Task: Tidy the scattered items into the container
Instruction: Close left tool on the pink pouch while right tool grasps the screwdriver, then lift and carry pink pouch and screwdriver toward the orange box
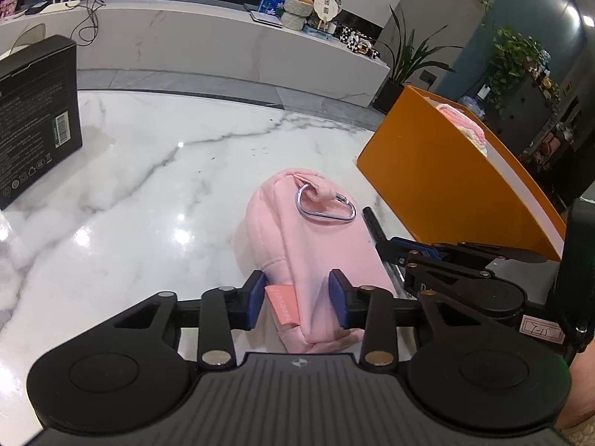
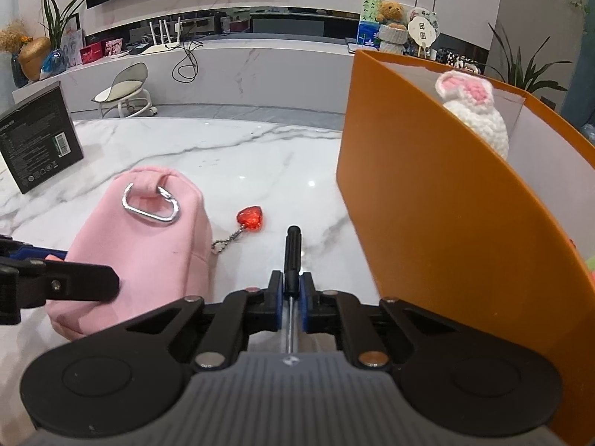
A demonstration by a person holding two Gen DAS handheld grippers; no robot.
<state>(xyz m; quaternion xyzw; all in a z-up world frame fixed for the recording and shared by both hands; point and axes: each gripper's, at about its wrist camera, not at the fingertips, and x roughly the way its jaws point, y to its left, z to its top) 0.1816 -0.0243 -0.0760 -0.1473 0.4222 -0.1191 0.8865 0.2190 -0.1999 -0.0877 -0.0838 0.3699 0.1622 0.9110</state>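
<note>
A pink pouch (image 1: 316, 238) with a silver carabiner lies on the marble table. My left gripper (image 1: 297, 297) has its blue pads pressed on the pouch's near end. The pouch also shows in the right wrist view (image 2: 145, 238). My right gripper (image 2: 290, 297) is shut on a black-handled screwdriver (image 2: 292, 256) that lies on the table pointing away. A red heart keychain (image 2: 250, 218) lies between pouch and screwdriver. The orange box (image 2: 427, 200) stands at the right, with a crocheted white and pink toy (image 2: 479, 119) inside.
A black carton (image 1: 33, 119) stands at the table's far left. A long white counter with a teddy bear and clutter runs behind. Potted plants (image 1: 513, 63) stand beyond the orange box (image 1: 446, 171).
</note>
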